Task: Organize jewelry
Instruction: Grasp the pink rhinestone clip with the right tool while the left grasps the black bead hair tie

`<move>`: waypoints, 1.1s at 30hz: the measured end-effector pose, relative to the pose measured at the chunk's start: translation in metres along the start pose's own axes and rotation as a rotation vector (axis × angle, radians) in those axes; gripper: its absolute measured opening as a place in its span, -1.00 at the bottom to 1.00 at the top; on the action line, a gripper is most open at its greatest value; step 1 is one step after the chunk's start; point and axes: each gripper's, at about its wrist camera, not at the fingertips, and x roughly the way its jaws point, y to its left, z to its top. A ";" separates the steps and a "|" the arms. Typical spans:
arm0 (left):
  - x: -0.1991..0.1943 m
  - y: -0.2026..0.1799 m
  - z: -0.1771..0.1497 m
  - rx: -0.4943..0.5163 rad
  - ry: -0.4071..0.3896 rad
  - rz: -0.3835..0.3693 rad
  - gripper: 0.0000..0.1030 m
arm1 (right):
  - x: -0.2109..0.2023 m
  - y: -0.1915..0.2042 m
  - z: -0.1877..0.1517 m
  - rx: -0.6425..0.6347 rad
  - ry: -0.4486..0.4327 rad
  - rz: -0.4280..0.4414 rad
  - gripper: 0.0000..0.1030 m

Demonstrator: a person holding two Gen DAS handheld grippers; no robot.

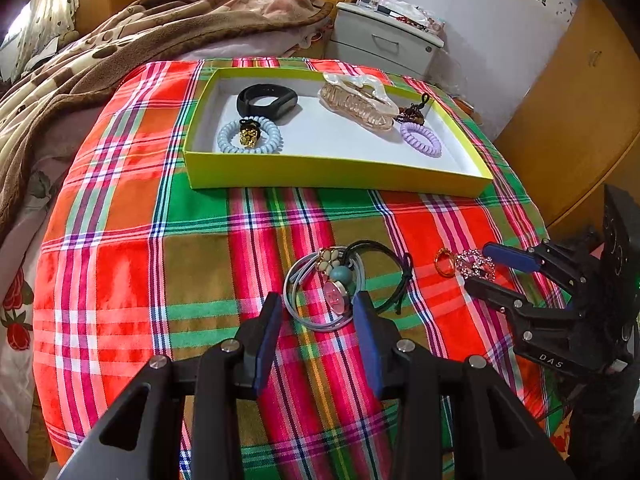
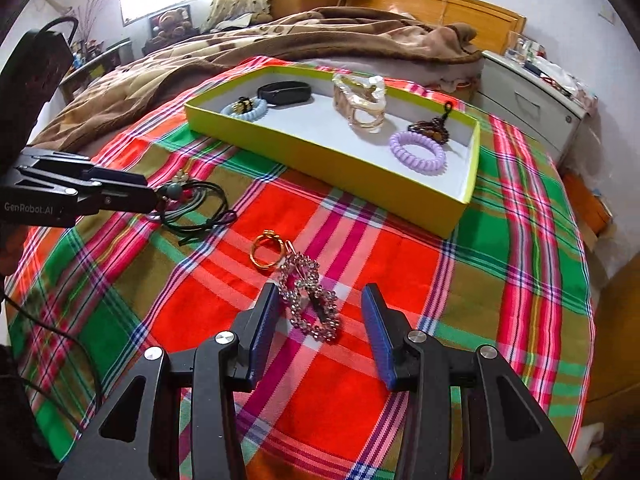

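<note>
Bedroom setup: bright plaid cloth spread over the bed, brown fleece blanket bunched behind, shallow yellow-green cardboard tray w/ white floor at the far side already holding a black band, two coil ties, a clear claw clip. Going left to right on my side: left gripper sits low w/ jaws spread around the bundle of grey and black hair elastics with bead and flower charms; one blue pad is right beside the round pink charm, the other stands apart, so nothing pinched yet. Next over, a small gold ring lies on the cloth just beside the rhinestone-studded silver hair clip. My right gripper straddles that clip, jaws parted, pads not pressing on it; left pad nearly touching the stones, right pad w/ clear gap. To do this well I'd centre the right jaws on the clip's long body before squeezing, keep tips off the cloth so I don't snag fabric, and stay clear of the ring. Both grippers angle steeply down toward the cloth, right one rolled a bit in the left wrist view, both side by side, close but apart.
</note>
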 end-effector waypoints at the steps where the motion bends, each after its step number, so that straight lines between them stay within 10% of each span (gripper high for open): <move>1: 0.001 0.000 0.000 0.000 0.002 0.001 -0.26 | -0.001 -0.001 -0.001 0.005 -0.004 0.002 -0.43; 11: 0.003 -0.004 0.000 0.005 0.006 0.007 -0.26 | -0.014 -0.002 -0.011 0.049 -0.048 -0.011 -0.58; 13: 0.004 -0.004 0.001 -0.001 0.001 0.004 -0.26 | -0.021 -0.006 -0.013 0.084 -0.076 -0.008 -0.86; 25: 0.007 -0.016 0.005 0.042 -0.016 0.060 -0.28 | -0.028 -0.008 -0.019 0.126 -0.087 -0.005 -0.86; 33: 0.017 -0.020 0.008 0.053 0.015 0.049 -0.64 | -0.036 -0.014 -0.022 0.176 -0.125 -0.008 -0.86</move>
